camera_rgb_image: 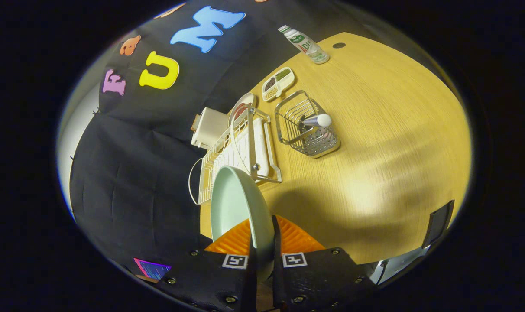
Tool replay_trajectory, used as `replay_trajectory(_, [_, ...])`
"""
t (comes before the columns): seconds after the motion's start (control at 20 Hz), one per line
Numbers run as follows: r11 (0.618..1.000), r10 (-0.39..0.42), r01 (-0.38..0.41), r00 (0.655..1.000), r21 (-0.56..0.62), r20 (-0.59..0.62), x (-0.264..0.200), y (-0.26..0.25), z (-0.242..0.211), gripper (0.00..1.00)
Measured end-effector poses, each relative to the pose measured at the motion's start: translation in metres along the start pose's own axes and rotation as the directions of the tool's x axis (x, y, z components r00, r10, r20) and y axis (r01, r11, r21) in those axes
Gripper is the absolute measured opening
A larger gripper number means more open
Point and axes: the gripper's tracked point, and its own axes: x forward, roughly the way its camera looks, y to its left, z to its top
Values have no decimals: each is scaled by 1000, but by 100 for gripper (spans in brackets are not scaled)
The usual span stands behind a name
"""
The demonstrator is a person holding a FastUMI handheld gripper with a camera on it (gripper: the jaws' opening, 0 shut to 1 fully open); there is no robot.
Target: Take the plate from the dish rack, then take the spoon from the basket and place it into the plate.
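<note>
A pale green plate [234, 203] stands on edge between my fingers, and my gripper [262, 242] is shut on its rim. It hangs above the wooden table, just in front of the white wire dish rack [241, 151]. Beyond the rack, to its right, stands a metal wire basket [308, 125]. The spoon [316, 120] sticks out of that basket, its white rounded handle end pointing right.
A white toaster-like box [208, 128] sits left of the rack. A second plate [243, 106] leans at the rack's far end. Further back lie a divided snack tray [279, 83] and a bottle [305, 44]. Bare wooden table [396, 143] stretches to the right of the basket.
</note>
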Motion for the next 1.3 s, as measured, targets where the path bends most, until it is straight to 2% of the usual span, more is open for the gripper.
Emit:
replay_trajectory(0.35, [999, -36, 38, 998, 35, -58, 43, -31, -27, 15])
replay_trajectory(0.65, [995, -31, 38, 997, 89, -72, 59, -46, -42, 15])
replay_trajectory(0.7, [993, -51, 58, 996, 100, -78, 60, -53, -45, 15])
replay_trajectory(0.85, [992, -88, 93, 994, 85, -64, 57, -65, -45, 15])
replay_trajectory(1.05, [994, -93, 94, 996, 61, -12, 59, -68, -28, 16])
replay_trajectory(1.2, [991, -132, 131, 991, -37, -19, 52, -71, -27, 25])
replay_trajectory(1.3, [977, -162, 164, 986, -135, 27, 41, -73, -19, 52])
